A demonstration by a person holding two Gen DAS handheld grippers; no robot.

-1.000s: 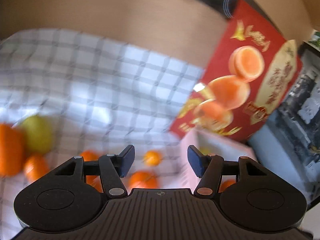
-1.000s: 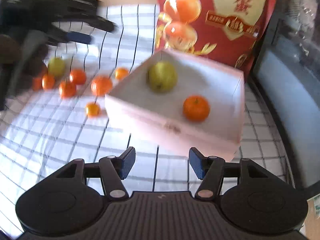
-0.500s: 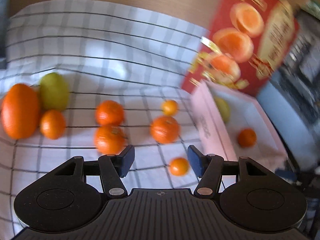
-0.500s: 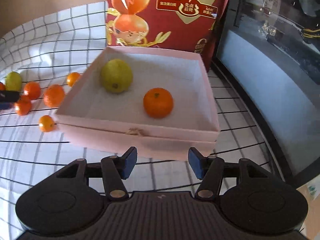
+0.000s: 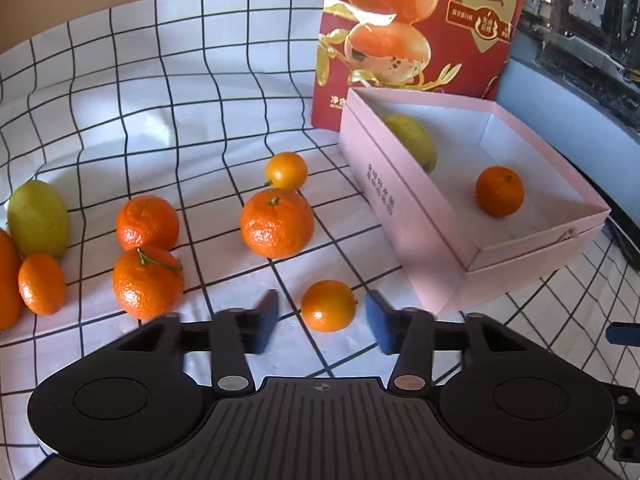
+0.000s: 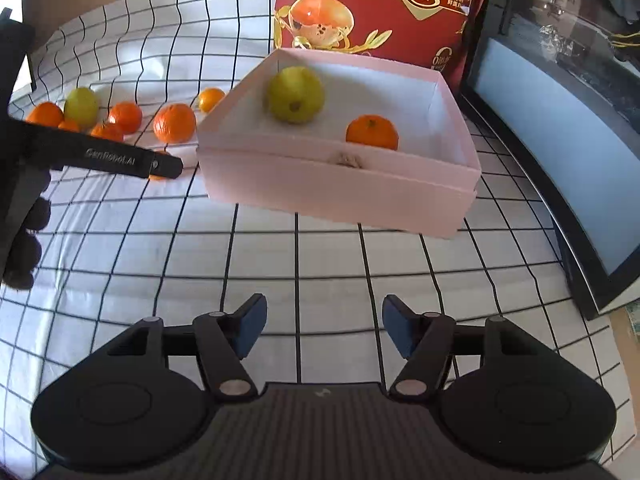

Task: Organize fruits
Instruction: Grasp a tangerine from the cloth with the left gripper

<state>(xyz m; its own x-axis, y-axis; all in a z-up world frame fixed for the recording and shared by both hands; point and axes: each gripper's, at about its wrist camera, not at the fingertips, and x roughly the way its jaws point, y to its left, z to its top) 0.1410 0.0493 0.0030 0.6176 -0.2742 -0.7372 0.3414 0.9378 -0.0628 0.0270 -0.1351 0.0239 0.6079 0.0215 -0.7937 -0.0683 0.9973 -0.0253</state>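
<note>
Two blue-padded fingers of the left gripper (image 5: 322, 322) stood wide apart around a small glossy mandarin (image 5: 328, 306), not touching it and gripping nothing. The fruit lay on a white cloth (image 5: 160, 92) ruled with thin black squares, wrinkled and rumpled toward the back. Beyond it sat a bigger, dimpled mandarin (image 5: 277, 223) with a green stem nub, and just behind that a small smooth round kumquat (image 5: 287, 171). To the left were a stemmed mandarin (image 5: 147, 282) touching another orange (image 5: 147, 223), then a small oval one (image 5: 41, 284) against a yellow-green lemon (image 5: 38, 218).

Right of the fruit stood a shallow pink cardboard box (image 5: 404, 216), square and matte, its near wall between the gripper and the inside. It held a yellow-green pear (image 6: 295, 94) and one mandarin (image 6: 372, 132), well apart. Behind the box rose a shiny red bag (image 5: 424, 32) printed with eggs and gold leaves.

The right gripper (image 6: 323, 330) hung spread open and empty over bare cloth, near the box's front wall.
</note>
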